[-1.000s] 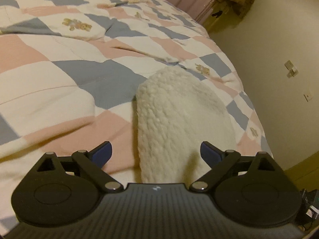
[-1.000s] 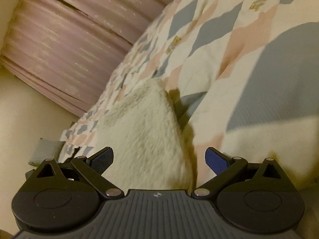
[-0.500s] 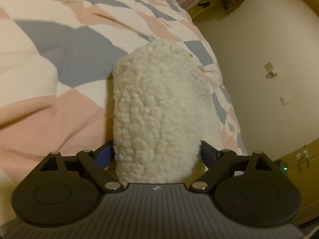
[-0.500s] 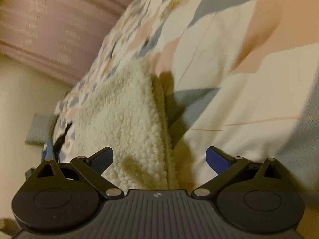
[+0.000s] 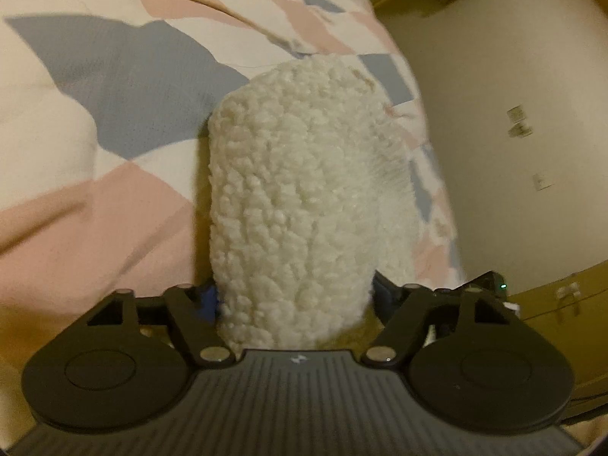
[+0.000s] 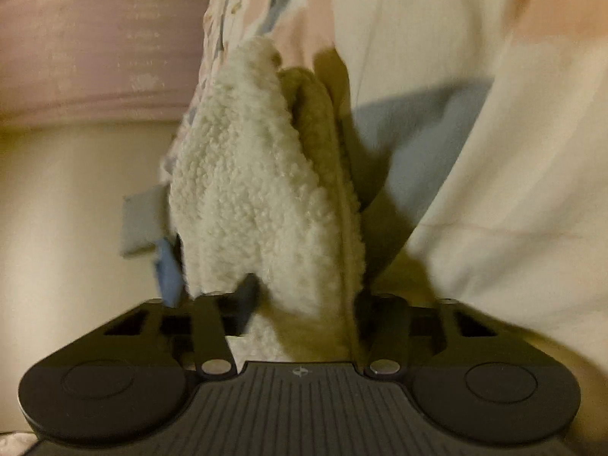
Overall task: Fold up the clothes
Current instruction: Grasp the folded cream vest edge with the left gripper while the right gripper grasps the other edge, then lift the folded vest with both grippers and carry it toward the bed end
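Left wrist view: left gripper (image 5: 294, 296) fingers straddle cream fleece garment (image 5: 296, 197) on the quilted bed (image 5: 114, 76); clamped or not, cannot tell. Right gripper (image 6: 304, 300) pinches its bunched edge, likely both ends readied for a fold.

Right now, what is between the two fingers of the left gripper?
In the left wrist view, the white fleece garment fills the left gripper.

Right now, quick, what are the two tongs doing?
Left tongs: closed on the fluffy white garment.
Right tongs: closed on the same fluffy white garment, a bunched edge of it.
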The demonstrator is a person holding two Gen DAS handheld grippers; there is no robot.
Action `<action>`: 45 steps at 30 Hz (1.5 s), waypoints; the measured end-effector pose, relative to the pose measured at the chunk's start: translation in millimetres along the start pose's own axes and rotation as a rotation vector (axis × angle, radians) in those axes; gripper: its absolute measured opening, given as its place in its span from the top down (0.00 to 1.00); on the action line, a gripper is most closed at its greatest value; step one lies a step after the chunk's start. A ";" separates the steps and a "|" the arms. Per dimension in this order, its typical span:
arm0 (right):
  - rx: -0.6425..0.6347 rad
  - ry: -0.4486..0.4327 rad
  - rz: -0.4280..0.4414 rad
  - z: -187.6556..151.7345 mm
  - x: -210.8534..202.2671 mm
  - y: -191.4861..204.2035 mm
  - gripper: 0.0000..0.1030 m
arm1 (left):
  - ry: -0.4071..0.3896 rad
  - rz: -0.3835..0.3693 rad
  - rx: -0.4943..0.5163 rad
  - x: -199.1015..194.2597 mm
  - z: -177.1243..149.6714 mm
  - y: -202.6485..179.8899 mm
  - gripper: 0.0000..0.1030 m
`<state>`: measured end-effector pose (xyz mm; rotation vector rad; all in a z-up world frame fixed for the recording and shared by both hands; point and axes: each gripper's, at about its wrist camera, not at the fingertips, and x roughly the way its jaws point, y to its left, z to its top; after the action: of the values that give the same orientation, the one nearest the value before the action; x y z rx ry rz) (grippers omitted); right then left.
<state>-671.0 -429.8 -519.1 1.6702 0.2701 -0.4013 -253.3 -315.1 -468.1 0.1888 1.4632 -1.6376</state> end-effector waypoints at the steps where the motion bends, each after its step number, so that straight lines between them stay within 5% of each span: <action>1: 0.013 -0.012 -0.015 -1.1 -1.4 4.2 0.66 | 0.013 0.021 0.003 0.3 3.3 -2.8 0.40; 7: 0.029 -0.070 -0.135 -10.8 -29.9 55.0 0.73 | 0.095 0.129 0.062 -8.2 22.7 -50.9 0.52; 13: 0.047 -0.173 -0.160 -14.4 -110.6 110.7 0.73 | 0.135 0.052 0.087 -16.8 47.7 -127.7 0.51; 17: 0.034 -0.258 -0.178 4.1 -182.0 119.3 0.73 | 0.139 -0.014 0.130 22.5 60.0 -189.3 0.51; 25: -0.033 -0.308 -0.258 101.9 -328.7 83.9 0.72 | 0.107 -0.114 0.125 168.8 57.7 -295.5 0.51; 31: -0.108 -0.299 -0.285 196.0 -404.6 31.3 0.72 | 0.064 -0.141 0.085 289.5 62.7 -340.1 0.50; 39: -0.139 -0.225 -0.284 265.9 -410.3 -34.2 0.72 | 0.086 -0.109 0.073 390.5 59.1 -355.3 0.50; 45: -0.156 -0.162 -0.258 290.5 -411.0 -73.4 0.71 | 0.063 -0.052 0.068 409.7 47.8 -351.4 0.47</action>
<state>-1105.0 -684.9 -446.9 1.4453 0.3882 -0.6882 -712.6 -602.7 -463.4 0.2445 1.4714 -1.7392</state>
